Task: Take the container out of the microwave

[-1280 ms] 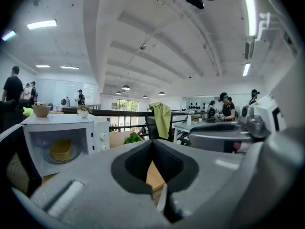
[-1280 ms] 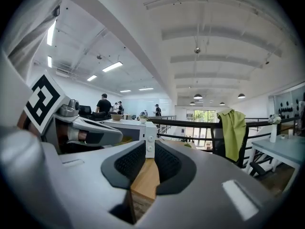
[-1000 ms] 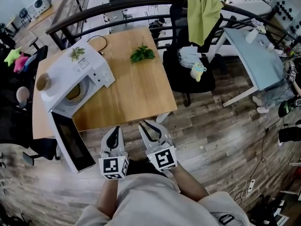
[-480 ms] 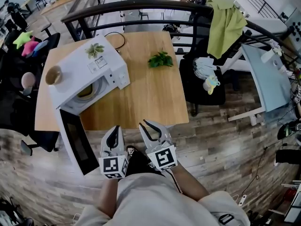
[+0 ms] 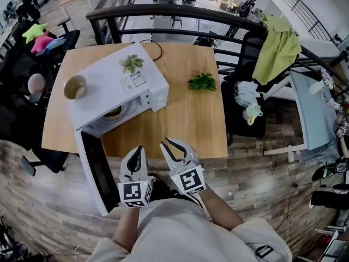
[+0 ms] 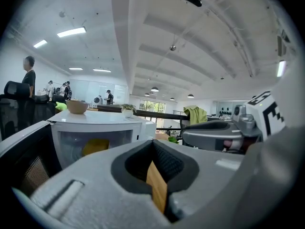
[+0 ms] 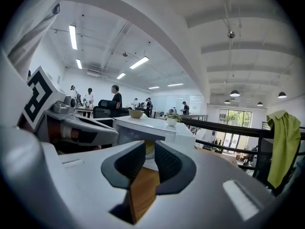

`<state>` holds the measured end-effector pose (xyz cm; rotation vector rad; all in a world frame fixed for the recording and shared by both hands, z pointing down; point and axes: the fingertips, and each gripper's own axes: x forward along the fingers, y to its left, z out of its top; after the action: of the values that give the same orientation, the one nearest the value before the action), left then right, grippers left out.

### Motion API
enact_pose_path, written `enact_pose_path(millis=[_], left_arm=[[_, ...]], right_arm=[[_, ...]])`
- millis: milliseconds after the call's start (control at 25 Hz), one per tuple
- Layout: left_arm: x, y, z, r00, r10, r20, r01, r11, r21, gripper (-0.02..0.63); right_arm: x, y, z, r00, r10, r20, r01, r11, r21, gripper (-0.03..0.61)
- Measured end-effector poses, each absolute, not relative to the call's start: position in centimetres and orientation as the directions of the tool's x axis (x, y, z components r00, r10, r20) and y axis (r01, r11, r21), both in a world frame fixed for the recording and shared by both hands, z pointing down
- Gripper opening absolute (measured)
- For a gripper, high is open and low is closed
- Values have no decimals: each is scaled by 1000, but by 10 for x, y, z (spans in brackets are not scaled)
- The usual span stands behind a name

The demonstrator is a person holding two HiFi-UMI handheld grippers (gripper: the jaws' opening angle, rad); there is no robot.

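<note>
A white microwave (image 5: 117, 89) stands on the left half of a wooden table (image 5: 185, 119), with its door (image 5: 98, 168) swung open towards me. Inside it sits a yellowish container (image 5: 113, 112), partly hidden by the roof. The container (image 6: 95, 146) shows behind the glass in the left gripper view, and as a yellow sliver (image 7: 149, 147) in the right gripper view. My left gripper (image 5: 139, 150) is shut and empty just off the table's near edge, beside the door. My right gripper (image 5: 173, 145) hovers over that edge, its jaws slightly apart and empty.
A tan bowl (image 5: 74, 86) and a small plant (image 5: 131, 64) rest on the microwave's top. A green leafy sprig (image 5: 203, 82) lies on the table's far right. A black chair (image 5: 245, 108) with a green cloth (image 5: 278, 48) stands right of the table, and a dark railing (image 5: 180, 11) runs behind it.
The microwave and table have slid right and nearer in the head view as I step towards them. Both grippers keep the same pose near my body.
</note>
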<state>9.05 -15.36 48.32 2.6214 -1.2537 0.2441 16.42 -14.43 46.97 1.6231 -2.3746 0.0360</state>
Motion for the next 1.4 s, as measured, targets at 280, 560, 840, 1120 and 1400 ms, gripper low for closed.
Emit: enact_pose_path(millis=[280,560,840,1120,1400], left_arm=[[61,-180,493,559,-790,251,-829,-530,176,3],[37,-197,520,463,-830,310,-886,-421,195,3],[17,-219,539,355,-864,357,-934,-307,186,3],[-2,-227,549,259,-885,386,-963,-204,179,3],[-19,-225,563,184,-889,420,-976,-116,183,3]], right_arm=[[140,-180,481,-399,-872,281,-884,448,135,75],[116,-217,508,-496,-799,341,-823,558,110,75],[92,-253,528,-586,-715,381,-744,661,95,75],[73,-275,545,-655,-633,413,-661,745,94,75],[54,-295,561,-681,-574,456,-596,795,110,75]])
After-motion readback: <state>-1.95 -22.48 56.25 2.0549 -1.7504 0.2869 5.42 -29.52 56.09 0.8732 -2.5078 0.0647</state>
